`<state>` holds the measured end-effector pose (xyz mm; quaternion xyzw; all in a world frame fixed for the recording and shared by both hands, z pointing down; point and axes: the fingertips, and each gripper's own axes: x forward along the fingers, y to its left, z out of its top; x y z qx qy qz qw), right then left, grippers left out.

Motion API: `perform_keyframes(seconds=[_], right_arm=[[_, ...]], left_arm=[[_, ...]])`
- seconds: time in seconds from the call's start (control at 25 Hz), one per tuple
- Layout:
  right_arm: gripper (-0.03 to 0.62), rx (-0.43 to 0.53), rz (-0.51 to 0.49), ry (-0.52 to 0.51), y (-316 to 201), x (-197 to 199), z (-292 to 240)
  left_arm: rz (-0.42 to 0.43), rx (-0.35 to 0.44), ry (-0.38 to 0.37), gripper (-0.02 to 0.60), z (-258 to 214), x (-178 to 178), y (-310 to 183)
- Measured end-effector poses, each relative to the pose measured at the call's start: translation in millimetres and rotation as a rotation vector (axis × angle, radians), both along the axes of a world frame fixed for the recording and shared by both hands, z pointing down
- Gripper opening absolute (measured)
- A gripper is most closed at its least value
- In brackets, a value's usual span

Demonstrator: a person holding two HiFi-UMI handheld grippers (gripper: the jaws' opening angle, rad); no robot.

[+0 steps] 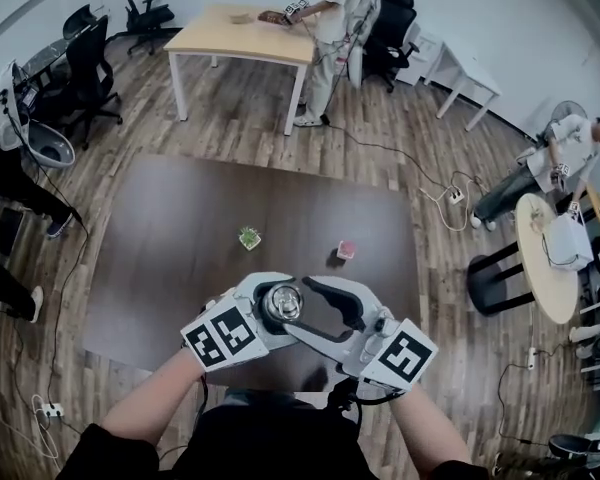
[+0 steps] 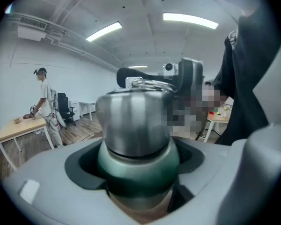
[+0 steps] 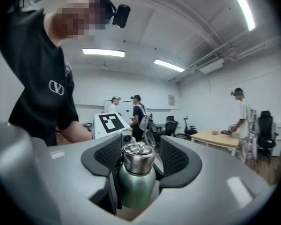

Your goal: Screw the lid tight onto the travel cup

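**Two grippers hold one cup**

The cup [image 1: 282, 304] is over the near edge of the table [image 1: 180, 228], close to the person's body. It stands upright. Its body is green [image 2: 138, 168] and its lid [image 2: 131, 121] is shiny steel. The lid sits on top of the cup.

The left gripper [image 1: 275, 310] has its fingers clamped on the green body of the cup. The body fills the gap between them.

The right gripper [image 1: 298, 308] comes in from the other side. Its dark pads [image 3: 175, 156] sit on both sides of the lid [image 3: 138, 156] and press on it. The green body [image 3: 136, 184] hangs below them.

The two grippers meet at the cup and touch it from both sides.

A green thing [image 1: 249, 238] and a pink thing [image 1: 346, 251] lie near the middle of the table, well apart from the cup. The green one is to the left of the pink one.

People stand past the far side of the table.
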<state>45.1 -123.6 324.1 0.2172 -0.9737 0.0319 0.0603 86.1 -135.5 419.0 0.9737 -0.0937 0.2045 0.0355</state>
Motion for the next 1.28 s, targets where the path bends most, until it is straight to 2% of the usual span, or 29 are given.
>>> perform_keyframes(seconds=[0.08, 0.16, 0.28, 0.36, 0.48, 0.56, 0.72, 0.84, 0.96, 1.12, 1.28], right_arm=[[0.244, 0.01, -0.143, 0.079, 7, 0, 4], [0.245, 0.025, -0.239, 0.154, 12, -4, 12], [0.244, 0.036, -0.267, 0.163, 12, -10, 15], [0.242, 0.034, -0.192, 0.149, 5, -11, 16], [0.241, 0.026, 0.032, 0.09, -8, -13, 17], [0.242, 0.027, 0.152, 0.049, -11, -16, 19], [0.245, 0.023, 0.231, -0.036, -12, -12, 16], [0.244, 0.05, 0.32, -0.112, -14, 17, -5], [0.244, 0.067, 0.474, -0.154, -24, 62, -15], [0.244, 0.004, 0.647, -0.18, -36, 107, 12], [0.241, -0.019, 0.736, -0.149, -39, 127, 35]], left_arm=[[0.043, 0.01, -0.006, 0.388, -2, -1, 5], [0.085, 0.015, -0.01, 0.388, -3, 1, 13], [0.104, 0.023, -0.019, 0.388, -2, 2, 17], [0.049, 0.016, -0.019, 0.388, -2, 0, 9], [-0.063, -0.006, -0.007, 0.388, -1, -4, -6], [-0.102, -0.023, 0.005, 0.388, 2, -5, -9], [-0.148, -0.006, -0.017, 0.388, 6, -11, -17], [-0.19, 0.004, -0.009, 0.388, 3, -20, -27], [-0.251, 0.023, 0.007, 0.388, -3, -31, -37], [-0.29, 0.029, 0.008, 0.388, -1, -35, -41], [-0.315, 0.018, 0.017, 0.388, 3, -37, -41]])
